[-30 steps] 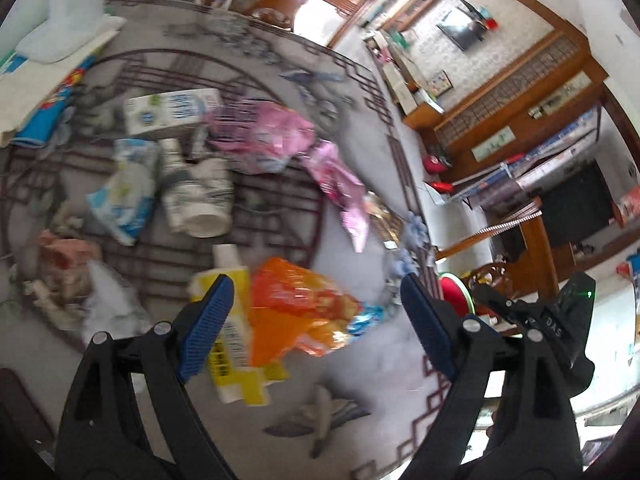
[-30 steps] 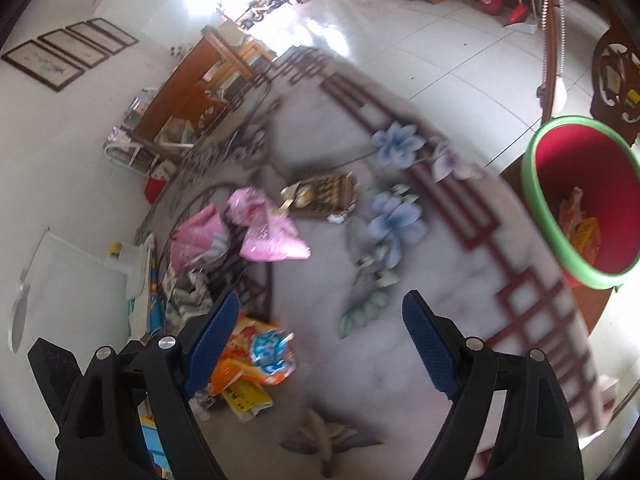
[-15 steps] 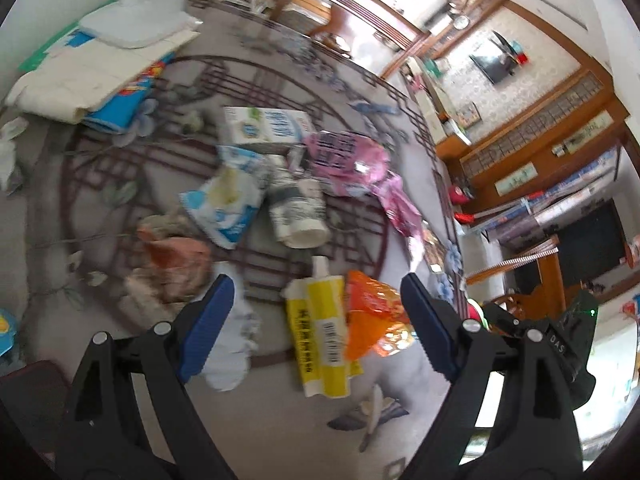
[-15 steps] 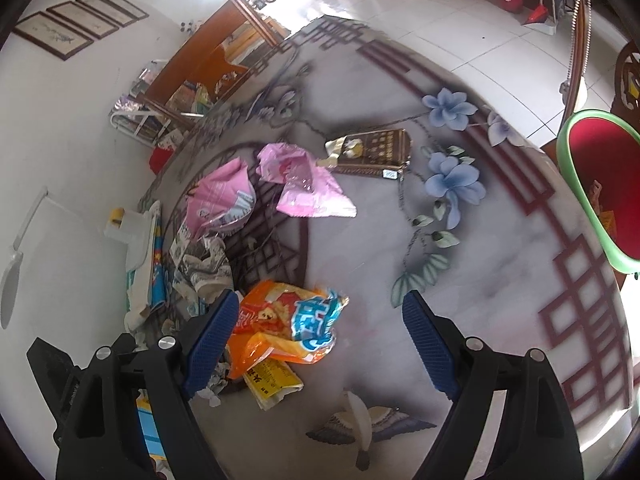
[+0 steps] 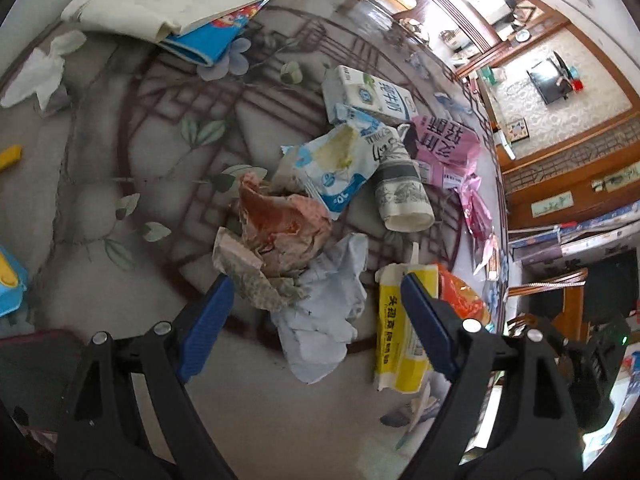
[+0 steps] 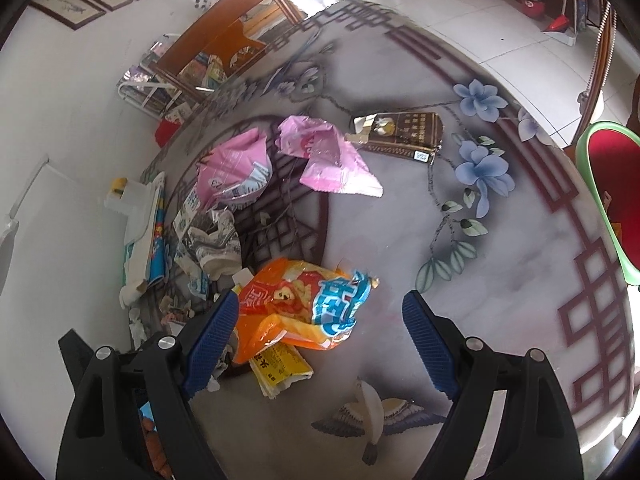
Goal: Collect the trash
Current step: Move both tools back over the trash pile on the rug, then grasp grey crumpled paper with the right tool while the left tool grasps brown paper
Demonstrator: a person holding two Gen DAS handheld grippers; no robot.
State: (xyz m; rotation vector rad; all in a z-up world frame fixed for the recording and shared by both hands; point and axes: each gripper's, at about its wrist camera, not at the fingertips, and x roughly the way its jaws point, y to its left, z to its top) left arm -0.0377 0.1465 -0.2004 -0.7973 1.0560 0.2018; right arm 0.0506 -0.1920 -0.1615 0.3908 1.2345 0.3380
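Trash lies on a patterned round table (image 5: 120,208). My left gripper (image 5: 316,324) is open and empty, just above a crumpled white paper (image 5: 324,312) and a brown stained wrapper (image 5: 280,232). A yellow carton (image 5: 400,332) lies by its right finger. A blue-white bag (image 5: 336,168), a paper cup (image 5: 400,192), a milk carton (image 5: 368,96) and a pink bag (image 5: 444,144) lie beyond. My right gripper (image 6: 320,336) is open and empty over an orange snack bag (image 6: 308,300). Pink wrappers (image 6: 332,156) and a brown box (image 6: 400,132) lie farther off.
A red bin with a green rim (image 6: 608,200) stands past the table's right edge. Books and folded paper (image 5: 180,4) lie at the table's far side, with a crumpled tissue (image 5: 36,76) and yellow and blue items (image 5: 8,272) at the left. Wooden furniture (image 5: 560,184) surrounds the table.
My left gripper has swung left, from the orange bag to the white paper and brown wrapper. My right gripper has moved toward the orange bag. Both stay open.
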